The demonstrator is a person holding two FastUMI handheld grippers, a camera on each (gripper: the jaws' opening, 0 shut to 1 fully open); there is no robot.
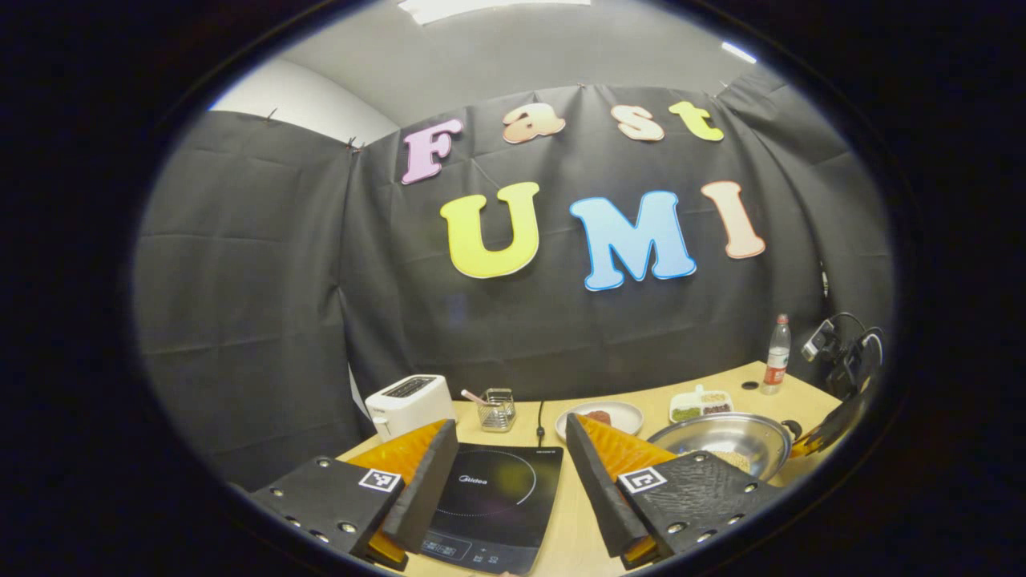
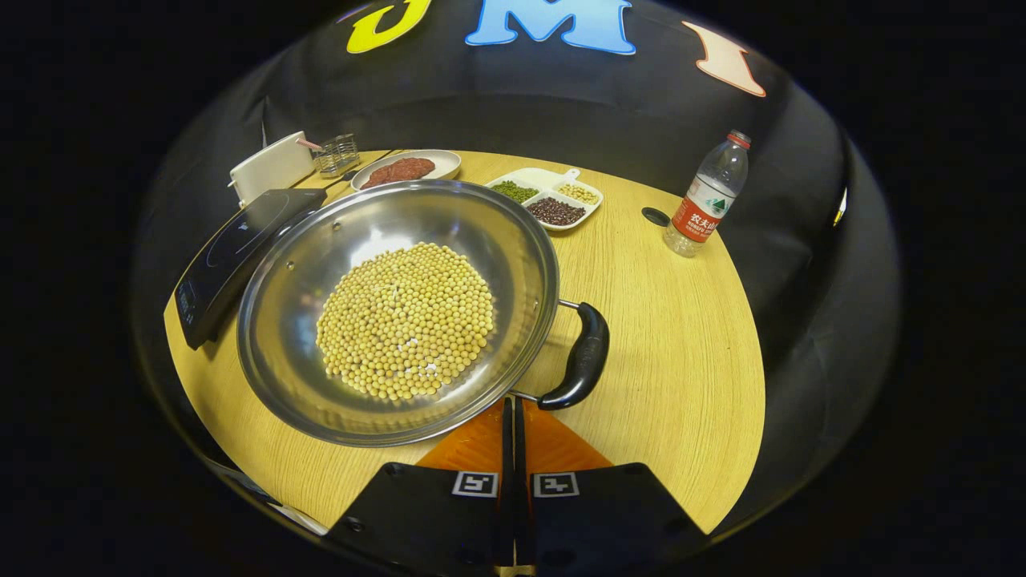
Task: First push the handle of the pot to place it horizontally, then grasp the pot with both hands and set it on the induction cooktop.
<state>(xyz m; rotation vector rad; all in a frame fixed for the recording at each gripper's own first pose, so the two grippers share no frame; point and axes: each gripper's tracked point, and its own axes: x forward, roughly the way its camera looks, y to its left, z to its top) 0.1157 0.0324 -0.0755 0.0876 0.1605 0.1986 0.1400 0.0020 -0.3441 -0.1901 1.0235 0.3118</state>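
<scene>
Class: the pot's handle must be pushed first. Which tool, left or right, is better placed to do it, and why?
Right. The right tool, shut, sits just below the pot beside its handle. The left tool, open, hovers over the cooktop.

One pot (image 2: 401,312) of beans is counted at the desk's (image 2: 665,361) centre, with one black handle (image 2: 581,357) seen at 4 o'clock. One cooktop (image 2: 240,244), one toaster (image 2: 271,167), one wire holder (image 2: 337,154), one plate (image 2: 405,168), one divided dish (image 2: 547,200) and one bottle (image 2: 707,196) are counted.
</scene>
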